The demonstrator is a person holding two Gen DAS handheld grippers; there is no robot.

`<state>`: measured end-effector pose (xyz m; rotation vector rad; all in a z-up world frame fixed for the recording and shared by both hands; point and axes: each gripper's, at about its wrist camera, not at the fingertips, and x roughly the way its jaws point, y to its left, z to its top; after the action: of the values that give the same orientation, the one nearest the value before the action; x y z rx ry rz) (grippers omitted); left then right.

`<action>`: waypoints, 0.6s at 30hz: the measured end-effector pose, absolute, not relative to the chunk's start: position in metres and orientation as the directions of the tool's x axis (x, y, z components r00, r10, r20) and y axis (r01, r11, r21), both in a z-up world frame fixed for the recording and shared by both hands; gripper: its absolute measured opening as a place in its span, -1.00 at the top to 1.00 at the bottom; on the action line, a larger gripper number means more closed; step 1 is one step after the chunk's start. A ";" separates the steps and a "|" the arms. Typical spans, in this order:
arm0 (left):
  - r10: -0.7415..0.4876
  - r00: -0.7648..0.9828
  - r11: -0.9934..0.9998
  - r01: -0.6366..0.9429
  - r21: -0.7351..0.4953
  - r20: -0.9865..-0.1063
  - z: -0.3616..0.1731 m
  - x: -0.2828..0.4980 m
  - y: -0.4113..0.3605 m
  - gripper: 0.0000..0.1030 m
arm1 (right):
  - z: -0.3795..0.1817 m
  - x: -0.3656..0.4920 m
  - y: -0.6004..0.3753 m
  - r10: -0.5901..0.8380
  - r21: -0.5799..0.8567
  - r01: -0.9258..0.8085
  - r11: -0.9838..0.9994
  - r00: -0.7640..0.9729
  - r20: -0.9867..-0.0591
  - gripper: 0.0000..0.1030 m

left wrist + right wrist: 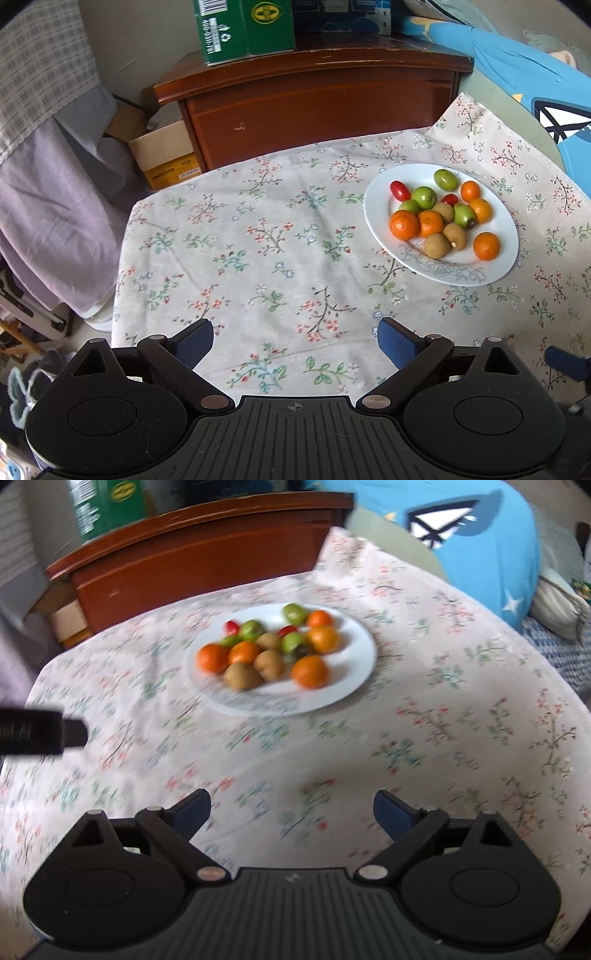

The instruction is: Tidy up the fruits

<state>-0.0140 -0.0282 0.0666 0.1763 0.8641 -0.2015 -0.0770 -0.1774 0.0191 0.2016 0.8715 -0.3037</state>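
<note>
A white plate [498, 254] sits on the floral tablecloth at the right of the left wrist view and holds mixed fruit: several oranges [403, 225], several green fruits [424, 196], brown kiwis [437, 245] and red tomatoes [400, 190]. My left gripper [295, 341] is open and empty, above the cloth well short and left of the plate. In the blurred right wrist view the plate [354, 657] lies ahead, slightly left. My right gripper [291, 812] is open and empty, short of the plate.
A brown wooden cabinet [314, 107] stands behind the table with a green box [243, 29] on top. A cardboard box [166, 155] and hanging clothes [48, 184] are at the left. A blue cushion [491, 535] lies at the right.
</note>
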 end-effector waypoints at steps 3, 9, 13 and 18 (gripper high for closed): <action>-0.101 0.630 0.970 0.235 0.064 -0.770 0.065 -0.017 -0.020 -0.88 | 0.013 -0.077 -0.160 -0.176 0.024 0.308 0.951 0.605 -0.776 -0.84; -0.100 0.627 0.974 0.219 0.051 -0.773 0.064 -0.021 -0.006 -0.88 | 0.001 -0.074 -0.138 -0.165 0.026 0.294 0.955 0.604 -0.780 -0.85; -0.088 0.627 0.979 0.196 0.048 -0.774 0.061 -0.022 0.004 -0.88 | -0.007 -0.071 -0.126 -0.181 -0.012 0.265 0.964 0.625 -0.760 -0.95; -0.096 0.617 0.982 0.188 0.028 -0.781 0.059 -0.021 0.010 -0.88 | -0.012 -0.062 -0.122 -0.193 -0.023 0.255 0.967 0.665 -0.721 -0.98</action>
<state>-0.0213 0.0103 0.0592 0.1105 0.8920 -0.1634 -0.0624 -0.1216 -0.0124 0.0825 0.8042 -0.2531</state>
